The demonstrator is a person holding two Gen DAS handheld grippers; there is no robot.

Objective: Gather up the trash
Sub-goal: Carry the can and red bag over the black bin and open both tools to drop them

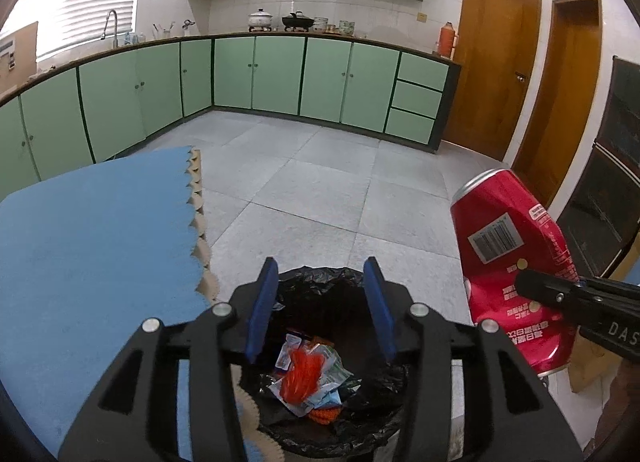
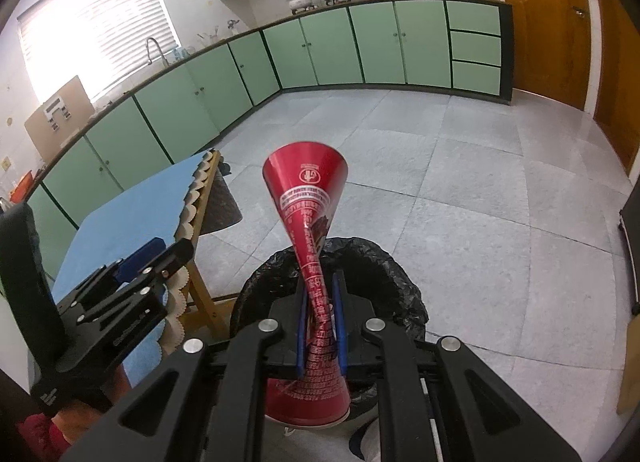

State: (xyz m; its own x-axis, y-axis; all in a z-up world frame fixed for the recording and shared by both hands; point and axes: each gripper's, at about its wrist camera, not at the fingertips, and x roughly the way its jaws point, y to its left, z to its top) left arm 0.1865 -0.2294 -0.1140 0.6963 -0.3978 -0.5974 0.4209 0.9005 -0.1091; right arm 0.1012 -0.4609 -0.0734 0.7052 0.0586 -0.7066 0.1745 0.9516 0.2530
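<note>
A bin lined with a black bag (image 1: 362, 418) lies right under my left gripper (image 1: 320, 266), whose blue pads stand apart with nothing between them. Inside the bin are an orange wrapper (image 1: 300, 376) and several white-and-blue packets. To the right, a crushed red can (image 1: 508, 258) hangs above the floor beside the bin, held by my right gripper (image 1: 536, 288). In the right wrist view my right gripper (image 2: 320, 282) is shut on the pinched waist of the red can (image 2: 306, 178), over the bin's rim (image 2: 384, 258). My left gripper (image 2: 172, 248) shows at the left.
A table with a blue scalloped cover (image 1: 92, 230) stands left of the bin, on a wooden frame (image 2: 202, 294). Grey floor tiles (image 1: 320, 166) stretch to green cabinets (image 1: 276, 70). Wooden doors (image 1: 496, 62) and a dark cabinet (image 1: 604, 190) are on the right.
</note>
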